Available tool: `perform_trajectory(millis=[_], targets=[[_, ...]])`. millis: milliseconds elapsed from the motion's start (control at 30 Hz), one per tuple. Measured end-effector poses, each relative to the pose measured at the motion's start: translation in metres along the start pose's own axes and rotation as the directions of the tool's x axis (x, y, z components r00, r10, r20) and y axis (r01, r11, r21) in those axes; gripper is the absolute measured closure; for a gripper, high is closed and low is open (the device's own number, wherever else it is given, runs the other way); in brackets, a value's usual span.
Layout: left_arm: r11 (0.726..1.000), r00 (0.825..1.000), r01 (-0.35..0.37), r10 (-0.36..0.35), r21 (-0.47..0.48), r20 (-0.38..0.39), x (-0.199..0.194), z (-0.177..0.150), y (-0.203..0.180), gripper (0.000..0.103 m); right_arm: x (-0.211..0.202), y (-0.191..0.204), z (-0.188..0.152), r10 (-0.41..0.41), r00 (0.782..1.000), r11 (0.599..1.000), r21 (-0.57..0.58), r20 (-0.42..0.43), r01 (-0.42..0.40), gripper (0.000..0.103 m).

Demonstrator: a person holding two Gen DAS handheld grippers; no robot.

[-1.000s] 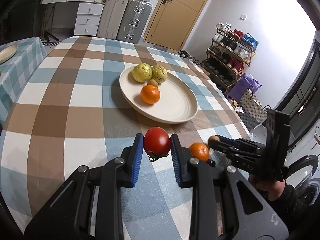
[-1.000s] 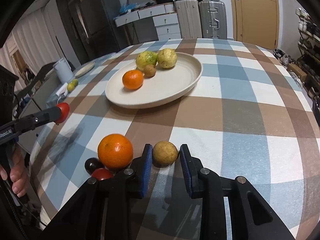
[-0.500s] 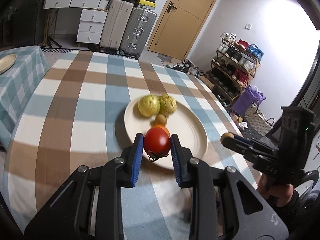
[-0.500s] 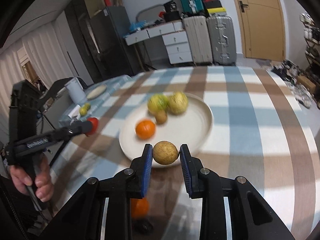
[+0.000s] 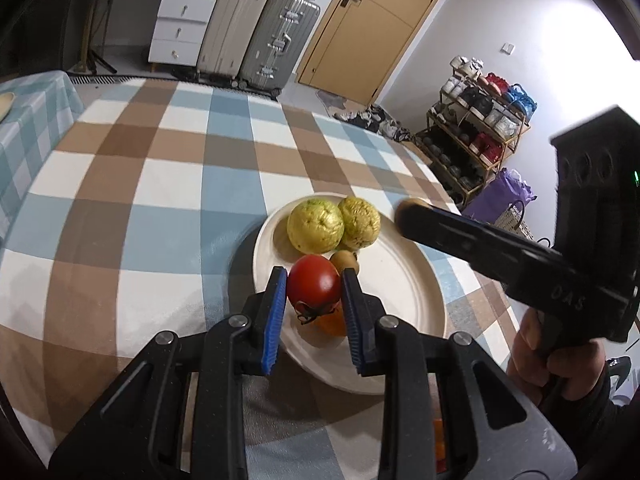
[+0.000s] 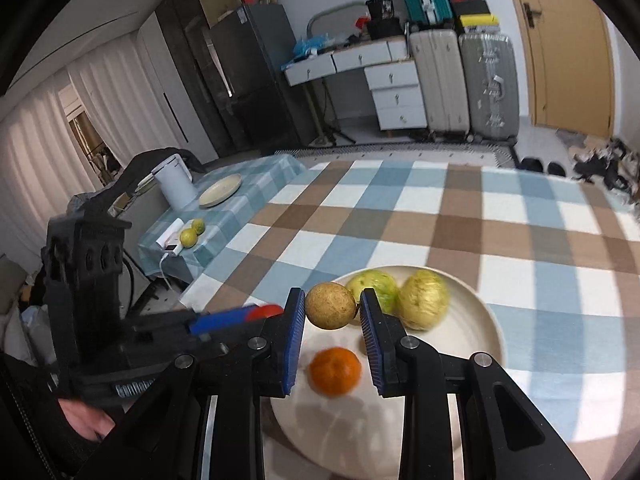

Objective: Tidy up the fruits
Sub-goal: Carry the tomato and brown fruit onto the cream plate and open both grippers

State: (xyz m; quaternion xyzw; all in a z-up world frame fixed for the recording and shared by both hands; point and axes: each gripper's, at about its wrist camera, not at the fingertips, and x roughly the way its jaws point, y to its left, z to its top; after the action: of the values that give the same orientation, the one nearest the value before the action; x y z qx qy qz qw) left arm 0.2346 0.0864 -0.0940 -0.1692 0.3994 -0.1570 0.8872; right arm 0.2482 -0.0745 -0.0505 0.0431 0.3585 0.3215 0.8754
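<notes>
The red tomato (image 5: 313,282) sits clamped between the blue ribbed pads of your left gripper (image 5: 313,296), held above the near part of the cream plate (image 5: 404,280). Its skin is smooth and glossy, with the dried calyx pointing down toward you. Your right gripper (image 6: 331,312) is closed on a round brown fruit (image 6: 330,305) with matt, speckled skin, also over the plate. Both are held clear of the plate, evidently so each can be lowered into a free spot. Already on the plate are two knobbly yellow-green fruits (image 5: 315,225), a small brown fruit (image 5: 346,261) and an orange (image 6: 335,370). The plate rests on a checked tablecloth (image 5: 160,184). Release gently: round fruit is likely to roll.
</notes>
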Motion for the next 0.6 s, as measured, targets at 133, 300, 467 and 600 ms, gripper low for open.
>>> perform_trajectory(millis=[133, 300, 467, 600], targets=[[1.000, 1.000, 0.004, -0.004, -0.002, -0.025, 0.016, -0.004, 0.005, 0.079, 0.029, -0.002, 0.004, 0.018, 0.997, 0.999, 0.031, -0.069, -0.016, 0.074], [1.000, 0.999, 0.006, -0.006, -0.003, -0.041, 0.028, -0.007, 0.010, 0.079, 0.053, -0.001, 0.004, 0.025, 0.990, 0.999, 0.046, -0.137, -0.019, 0.074], [1.000, 0.999, 0.007, -0.006, 0.005, -0.047, 0.033, -0.007, 0.010, 0.079, 0.065, 0.003, 0.001, 0.004, 0.985, 1.000, 0.026, -0.174, 0.000, 0.074], [1.000, 0.999, 0.003, -0.003, 0.004, -0.048, 0.034, -0.008, 0.012, 0.078, 0.071, 0.002, -0.001, -0.001, 0.982, 0.999, 0.033, -0.191, 0.008, 0.074]])
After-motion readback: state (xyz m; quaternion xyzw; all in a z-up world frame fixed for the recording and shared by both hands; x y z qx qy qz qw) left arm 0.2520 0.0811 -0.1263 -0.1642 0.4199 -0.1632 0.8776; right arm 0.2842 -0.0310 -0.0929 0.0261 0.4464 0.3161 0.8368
